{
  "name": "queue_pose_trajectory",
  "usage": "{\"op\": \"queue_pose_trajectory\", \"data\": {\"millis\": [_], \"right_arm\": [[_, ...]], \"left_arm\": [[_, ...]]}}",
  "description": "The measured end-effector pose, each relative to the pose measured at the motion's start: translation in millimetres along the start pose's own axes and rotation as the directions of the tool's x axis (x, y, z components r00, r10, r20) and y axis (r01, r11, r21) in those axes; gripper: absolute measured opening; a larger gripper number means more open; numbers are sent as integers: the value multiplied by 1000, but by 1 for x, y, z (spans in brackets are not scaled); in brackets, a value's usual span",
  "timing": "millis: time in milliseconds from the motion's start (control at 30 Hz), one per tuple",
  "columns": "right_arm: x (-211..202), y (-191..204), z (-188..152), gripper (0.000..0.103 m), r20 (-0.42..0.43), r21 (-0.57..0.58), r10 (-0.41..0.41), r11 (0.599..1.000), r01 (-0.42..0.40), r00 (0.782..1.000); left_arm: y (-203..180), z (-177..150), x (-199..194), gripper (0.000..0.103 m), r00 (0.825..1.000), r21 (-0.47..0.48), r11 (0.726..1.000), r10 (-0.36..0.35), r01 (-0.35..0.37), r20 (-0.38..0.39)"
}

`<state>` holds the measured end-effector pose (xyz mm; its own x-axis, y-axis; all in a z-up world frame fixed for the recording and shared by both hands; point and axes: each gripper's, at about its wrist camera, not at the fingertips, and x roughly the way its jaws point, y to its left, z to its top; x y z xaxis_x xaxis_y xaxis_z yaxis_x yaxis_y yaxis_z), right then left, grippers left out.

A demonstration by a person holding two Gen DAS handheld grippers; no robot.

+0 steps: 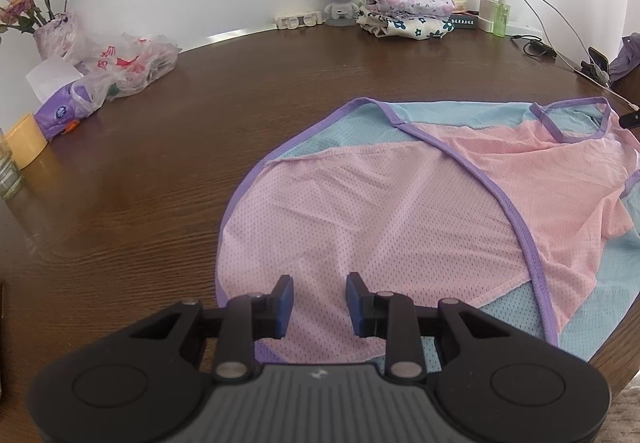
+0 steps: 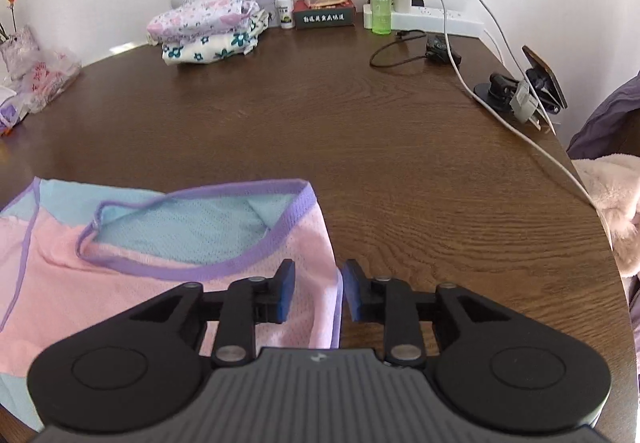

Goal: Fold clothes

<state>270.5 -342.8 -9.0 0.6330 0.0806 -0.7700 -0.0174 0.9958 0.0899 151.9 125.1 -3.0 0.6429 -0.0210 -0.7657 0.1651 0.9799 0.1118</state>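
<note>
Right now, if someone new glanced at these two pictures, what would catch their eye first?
The pink and blue mesh garment with purple trim, spread flat on the near side of the dark wooden table, stands out most. Both grippers hover over it with fingers apart and nothing between them: the left gripper over its pink middle, the right gripper at its right edge. Against the far wall sits a stack of folded floral clothes.

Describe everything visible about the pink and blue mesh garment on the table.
The garment is a sleeveless top of thin perforated mesh, pink panels over light blue, edged in purple binding. It lies flat and partly folded on the brown wooden table, with slight wrinkles, its neck opening toward the far side. The left gripper hovers over its near pink part, the right gripper over its right edge; neither grips it.
</note>
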Motion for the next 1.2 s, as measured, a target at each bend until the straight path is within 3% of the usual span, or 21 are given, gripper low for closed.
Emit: {"op": "queue_pose_trajectory", "data": {"millis": [133,233,333,433,500,533,567,767,833,900,1100,1200], "right_arm": [[16,4,13,26,-2,-9,-3,1000,2,1000],[27,7,18,7,-12,-25,-33,999,33,999],[30,0,20,7,-22,9,-57,998,57,998],[10,-9,15,11,-12,84,26,996,-25,1000],[-10,-8,5,23,-10,88,72,994,-70,997],[-18,-4,-1,35,-15,71,73,995,-71,997],[-25,0,-9,38,-26,50,60,997,-59,998],[-32,4,-50,35,-95,34,-18,999,21,995],[-31,5,-56,13,-99,25,-20,999,22,995],[-31,7,-60,7,-97,-2,-36,999,36,995],[-32,-3,-56,7,-99,-5,-71,998,70,993],[-46,-2,-49,16,-65,39,-24,999,27,998]], "left_arm": [[1,0,0,27,1000,-2,1000,-2,2,0],[1,0,-1,27,1000,-7,1000,-4,4,0],[1,-1,-1,27,1000,-10,1000,-5,5,2],[2,-1,-1,28,1000,-15,1000,-5,5,3],[2,-1,-1,28,1000,-18,1000,-4,4,4],[2,-1,-1,28,1000,-20,1000,-4,4,5],[2,-1,-1,28,1000,-22,1000,-3,4,6],[3,-3,-2,28,1000,-30,1000,-3,3,13],[3,-3,-2,28,1000,-33,999,-3,3,14],[3,-3,-2,28,1000,-35,999,-3,3,15],[4,-3,-3,33,1000,-49,999,8,-7,18],[6,1,-4,35,1000,-61,998,9,-9,-1]]}}
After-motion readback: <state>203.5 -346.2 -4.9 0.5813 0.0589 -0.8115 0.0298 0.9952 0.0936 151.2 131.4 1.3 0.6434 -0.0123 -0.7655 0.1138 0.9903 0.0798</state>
